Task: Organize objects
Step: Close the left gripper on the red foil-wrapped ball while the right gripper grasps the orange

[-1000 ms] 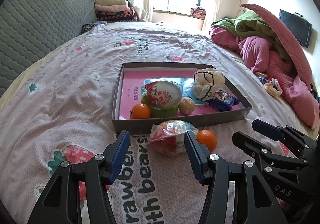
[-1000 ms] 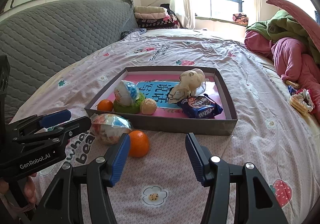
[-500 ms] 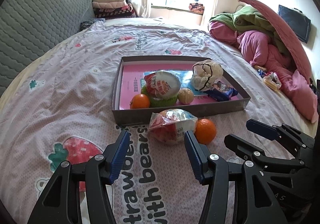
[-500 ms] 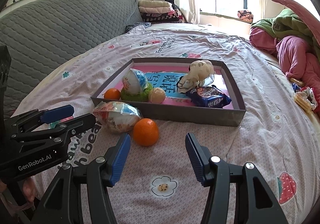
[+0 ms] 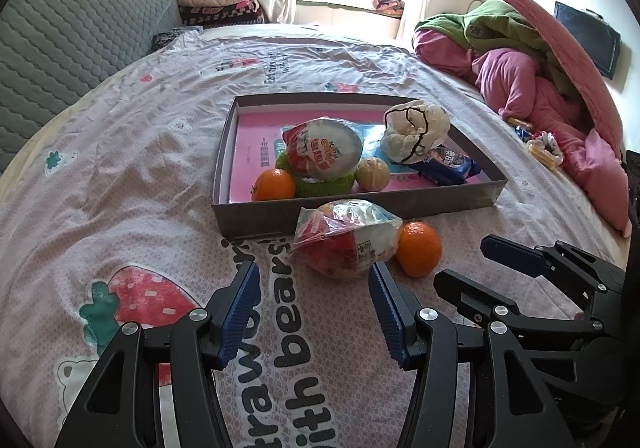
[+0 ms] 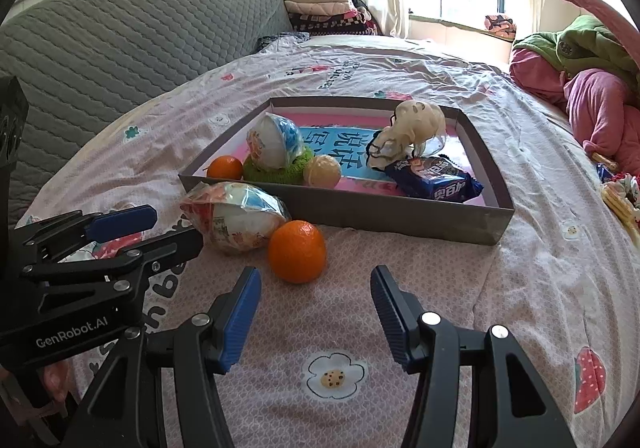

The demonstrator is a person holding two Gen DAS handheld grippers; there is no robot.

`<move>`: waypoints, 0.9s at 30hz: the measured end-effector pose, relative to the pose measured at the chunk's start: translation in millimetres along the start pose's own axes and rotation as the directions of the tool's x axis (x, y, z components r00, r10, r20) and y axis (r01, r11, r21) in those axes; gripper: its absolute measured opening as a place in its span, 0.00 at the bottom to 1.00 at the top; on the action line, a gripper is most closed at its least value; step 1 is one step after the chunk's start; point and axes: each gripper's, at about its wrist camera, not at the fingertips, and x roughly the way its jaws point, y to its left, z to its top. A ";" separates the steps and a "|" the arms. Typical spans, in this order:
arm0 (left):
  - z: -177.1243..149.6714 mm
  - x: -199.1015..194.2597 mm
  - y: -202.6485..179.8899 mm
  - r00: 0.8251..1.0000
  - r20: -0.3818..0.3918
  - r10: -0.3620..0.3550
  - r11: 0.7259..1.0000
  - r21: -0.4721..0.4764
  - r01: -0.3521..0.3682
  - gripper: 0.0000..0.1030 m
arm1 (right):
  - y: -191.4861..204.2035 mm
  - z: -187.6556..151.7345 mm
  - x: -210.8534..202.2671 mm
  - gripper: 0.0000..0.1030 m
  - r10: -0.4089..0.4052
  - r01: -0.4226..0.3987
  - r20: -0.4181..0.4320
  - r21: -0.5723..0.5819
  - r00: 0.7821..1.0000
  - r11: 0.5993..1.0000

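A grey tray [image 5: 256, 222] [image 6: 400, 217] lies on the bed, holding a wrapped egg on a green holder [image 5: 322, 154], an orange [image 5: 274, 185], a pale ball [image 5: 373, 174], a blue snack pack [image 5: 446, 164] and a white bundle [image 5: 416, 130]. In front of the tray lie a bagged toy egg [image 5: 346, 242] [image 6: 236, 218] and a loose orange [image 5: 418, 254] [image 6: 297, 251]. My left gripper [image 5: 314, 306] is open, just short of the bagged egg. My right gripper [image 6: 316, 306] is open, just short of the loose orange.
The bed has a pink strawberry-print sheet [image 5: 132, 152]. A grey quilted headboard [image 5: 68, 36] is at the left. Pink and green bedding [image 5: 540, 88] is piled at the right. Folded blankets [image 5: 216, 2] lie at the back by the window.
Both grippers have moved back slightly and tilted, so the tray and loose items sit a bit farther ahead. Both stay open. Nothing was picked up.
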 end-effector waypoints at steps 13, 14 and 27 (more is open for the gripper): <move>5.1 23.9 5.1 0.999 -0.038 -0.021 0.999 0.035 0.023 0.57 | 1.8 1.6 19.1 0.55 0.048 -0.049 -0.037 -0.030 0.998 0.998; 5.7 25.6 5.8 0.999 -0.042 -0.029 0.999 0.036 0.031 0.57 | 1.6 2.4 20.8 0.55 0.055 -0.057 -0.040 -0.034 0.998 0.998; 10.0 36.2 18.2 0.984 -0.075 -0.162 0.986 0.030 0.164 0.63 | -2.6 13.1 45.7 0.55 0.107 -0.109 -0.088 -0.024 0.990 0.994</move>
